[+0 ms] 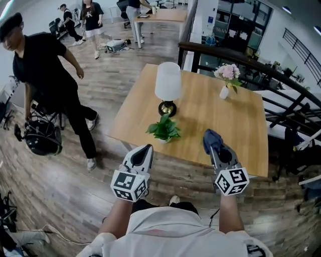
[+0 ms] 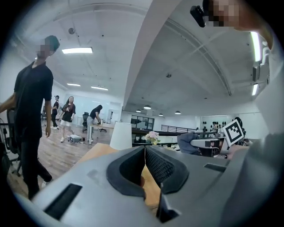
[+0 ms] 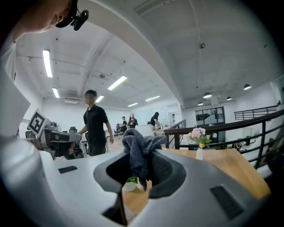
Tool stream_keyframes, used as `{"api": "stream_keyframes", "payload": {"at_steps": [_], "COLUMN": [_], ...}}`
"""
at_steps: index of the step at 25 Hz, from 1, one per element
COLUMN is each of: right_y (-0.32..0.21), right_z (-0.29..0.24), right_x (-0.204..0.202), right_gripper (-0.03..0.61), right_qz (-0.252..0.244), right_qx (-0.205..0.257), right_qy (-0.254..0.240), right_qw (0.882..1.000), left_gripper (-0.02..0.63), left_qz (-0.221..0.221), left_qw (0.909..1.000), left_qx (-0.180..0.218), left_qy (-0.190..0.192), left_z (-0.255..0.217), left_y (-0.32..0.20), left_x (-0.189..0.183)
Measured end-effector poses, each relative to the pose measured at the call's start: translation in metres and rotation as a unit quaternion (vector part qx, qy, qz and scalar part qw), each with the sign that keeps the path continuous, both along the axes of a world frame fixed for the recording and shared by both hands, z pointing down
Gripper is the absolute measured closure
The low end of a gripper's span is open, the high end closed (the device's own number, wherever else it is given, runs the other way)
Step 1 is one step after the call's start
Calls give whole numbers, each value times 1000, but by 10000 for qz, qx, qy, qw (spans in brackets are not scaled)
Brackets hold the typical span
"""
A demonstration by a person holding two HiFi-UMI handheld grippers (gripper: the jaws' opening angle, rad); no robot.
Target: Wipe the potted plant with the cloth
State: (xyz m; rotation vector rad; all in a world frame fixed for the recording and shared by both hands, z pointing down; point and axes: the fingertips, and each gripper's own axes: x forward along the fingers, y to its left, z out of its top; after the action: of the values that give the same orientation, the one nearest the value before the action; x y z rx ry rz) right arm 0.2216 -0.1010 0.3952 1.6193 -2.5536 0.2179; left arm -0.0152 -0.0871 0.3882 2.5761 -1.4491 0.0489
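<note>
Smooth wooden table (image 1: 210, 115), leafy potted plant (image 1: 163, 129), crumpled grey cloth (image 1: 211, 138)

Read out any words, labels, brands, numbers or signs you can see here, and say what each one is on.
No text here can be read.
Marker cubes on the left gripper and right gripper: black-and-white square patterns, no letters.
White print on a background person's black T-shirt: too small to read.
</note>
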Motion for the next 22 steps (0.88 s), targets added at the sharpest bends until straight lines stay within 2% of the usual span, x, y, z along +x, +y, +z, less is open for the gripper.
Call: {"api": "stream_keyframes", "payload": {"at_steps": [3,7,11,17,22], "right_y": [-22,-52,-74,-100,-114], "right_z": [10,27,29,26,38], "right_x": [3,-14,-35,-65,-86], "right_gripper": [440,440,440,440,440], "right_qz": [-60,-162,-52,282,283], "right_qx": [-115,-340,-439,-447,-595], "right_qy": [-22,45,136,162,328], "right_qw": [9999,9993,9989,9985,9973], "left_gripper": [597,597,597,597,597], "left_qz": [-104,-126,53,588,559], "left_qw": [9998,9995,9991,9970,9952], "left_qx": [-148,-286,-373,-477,-741], "left_qy": [10,73,171,178,324], "left_z": [11,20,26,39,58], "left_y": [-18,-49,-81,-122,-143], "left_x": [-2,-12,-27,-43,-67]}}
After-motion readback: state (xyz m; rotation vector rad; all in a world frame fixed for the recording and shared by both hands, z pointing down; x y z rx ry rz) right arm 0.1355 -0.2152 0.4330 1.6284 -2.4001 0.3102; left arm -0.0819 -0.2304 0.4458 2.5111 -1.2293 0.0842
